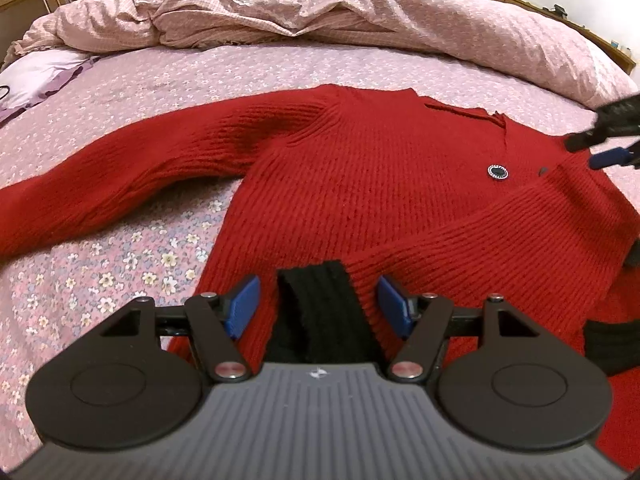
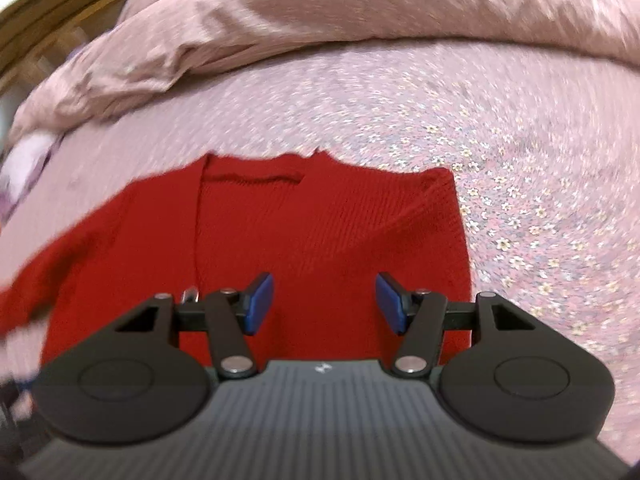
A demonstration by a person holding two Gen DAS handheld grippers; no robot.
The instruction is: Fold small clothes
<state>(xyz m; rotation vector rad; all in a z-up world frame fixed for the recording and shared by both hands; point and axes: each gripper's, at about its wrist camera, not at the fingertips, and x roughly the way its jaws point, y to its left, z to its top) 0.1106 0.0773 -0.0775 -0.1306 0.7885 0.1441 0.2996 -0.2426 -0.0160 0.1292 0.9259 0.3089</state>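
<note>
A red knit sweater (image 1: 360,168) lies flat on the bed, one sleeve (image 1: 120,176) stretched out to the left, the other sleeve (image 1: 500,228) folded across the body with its black cuff (image 1: 316,312) near me. My left gripper (image 1: 318,304) is open, its blue pads either side of the black cuff. The right gripper (image 1: 600,148) shows at the sweater's right shoulder in the left wrist view. In the blurred right wrist view my right gripper (image 2: 324,300) is open and empty over the sweater's (image 2: 320,220) upper body, below the neckline (image 2: 252,178).
The floral pink bedsheet (image 1: 120,264) surrounds the sweater. A rumpled pink duvet (image 1: 320,4) is heaped along the far side. A white and purple cloth (image 1: 40,76) lies far left. A wooden bed frame (image 1: 560,12) runs behind.
</note>
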